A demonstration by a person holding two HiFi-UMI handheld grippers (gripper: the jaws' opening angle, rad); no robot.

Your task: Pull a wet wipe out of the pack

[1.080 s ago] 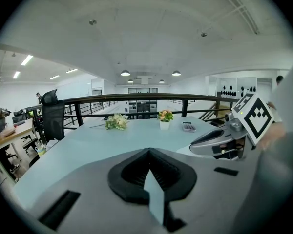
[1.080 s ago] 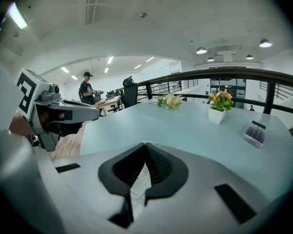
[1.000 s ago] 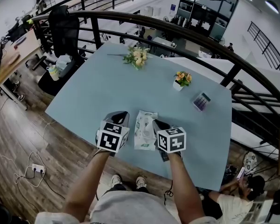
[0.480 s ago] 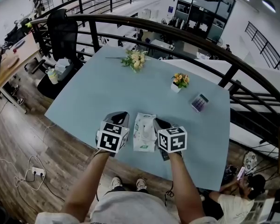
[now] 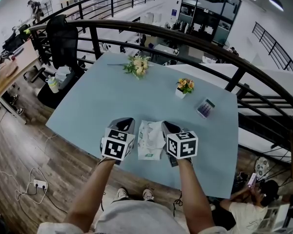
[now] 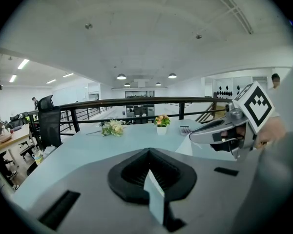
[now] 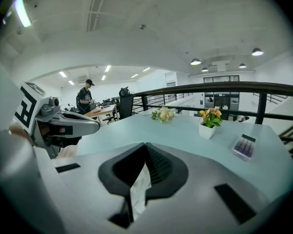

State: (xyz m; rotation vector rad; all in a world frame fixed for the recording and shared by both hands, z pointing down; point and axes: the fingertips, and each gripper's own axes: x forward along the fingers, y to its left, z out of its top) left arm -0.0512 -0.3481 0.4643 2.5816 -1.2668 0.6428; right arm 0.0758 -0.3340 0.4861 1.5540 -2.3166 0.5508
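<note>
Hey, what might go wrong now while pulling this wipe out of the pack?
The right gripper pinches only a thin edge of the wipe, so it may slip or tear. The pack lies near the front edge of the table and might lift or slide with the pull.

Your left claw and right claw flank the pack at the near edge of the surface. A white wet wipe stands up from it at the right claw's tip. Farther off lie a bouquet, a flower pot and, to the right, a small box.
</note>
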